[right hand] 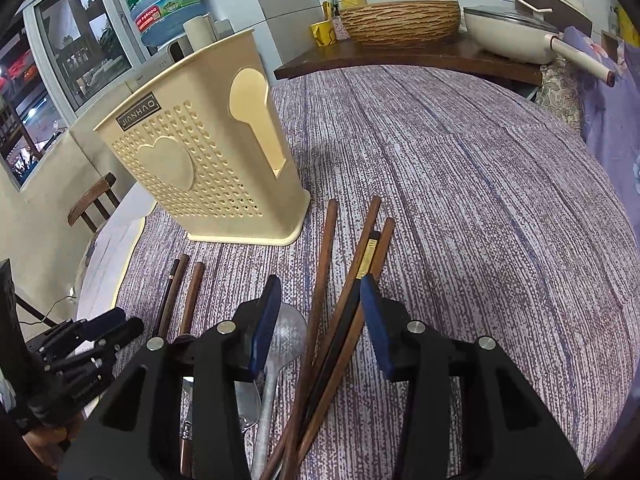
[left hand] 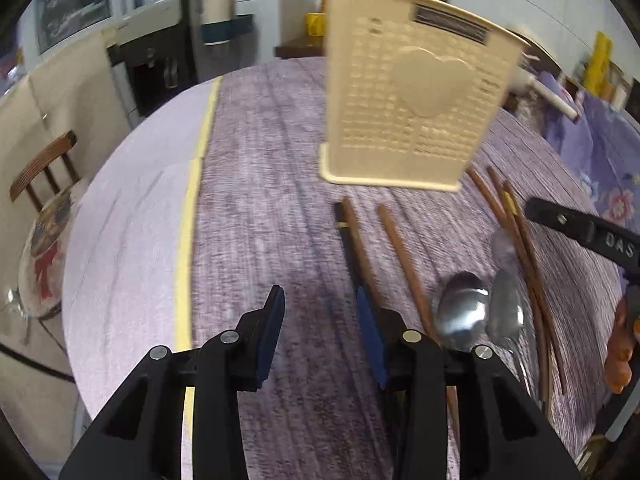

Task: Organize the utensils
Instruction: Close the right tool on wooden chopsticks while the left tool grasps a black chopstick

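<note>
Right claw (right hand: 320,308), jaws apart, hovers over four brown wooden chopsticks (right hand: 320,304) and one grey metal spoon (right hand: 286,336). Left claw (left hand: 320,316) gapes empty. Left view alone shows two shiny spoons (left hand: 464,312). Cream perforated plastic holder (right hand: 208,168) stands behind on the surface (right hand: 460,184).

Cream perforated utensil holder (right hand: 208,164) stands upright at the far left, heart on its front. Near it, brown chopsticks (right hand: 320,300) lie scattered flat on the cloth, with metal spoons (left hand: 464,312) lying between them.
</note>
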